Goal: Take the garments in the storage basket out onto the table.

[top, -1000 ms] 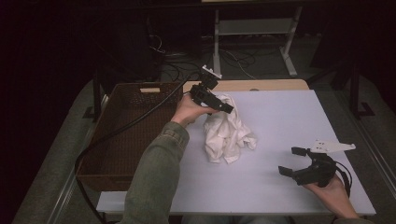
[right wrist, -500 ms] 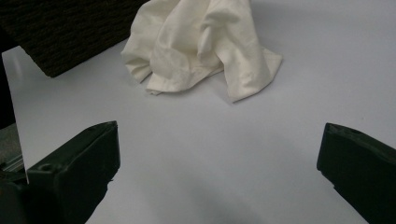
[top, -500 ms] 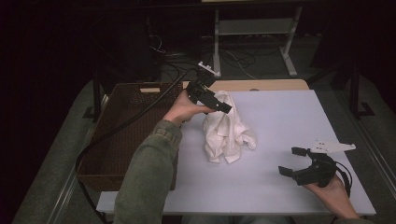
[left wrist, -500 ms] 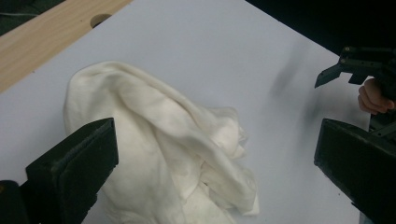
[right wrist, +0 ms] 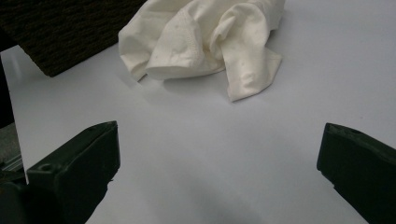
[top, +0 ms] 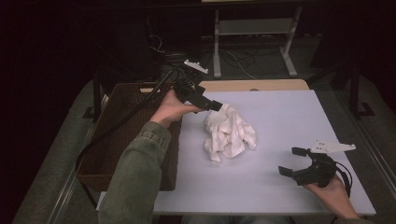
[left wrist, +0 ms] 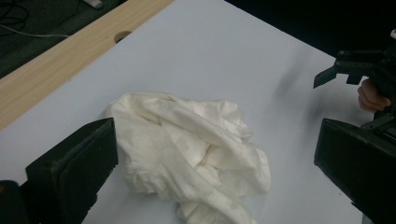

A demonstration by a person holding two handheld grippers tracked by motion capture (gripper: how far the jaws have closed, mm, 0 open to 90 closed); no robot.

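Left claw (top: 215, 106): it is hovering just above the far edge of the white cloth (top: 229, 133); its jaws have just been opening and are standing wide apart, holding nothing.
Right claw (top: 294, 161): it is resting low at the near right of the table (top: 289, 116), jaws apart and empty, well apart from the cloth.
White cloth: it is lying crumpled near the middle of the table, just beside the brown woven basket (top: 116, 140).
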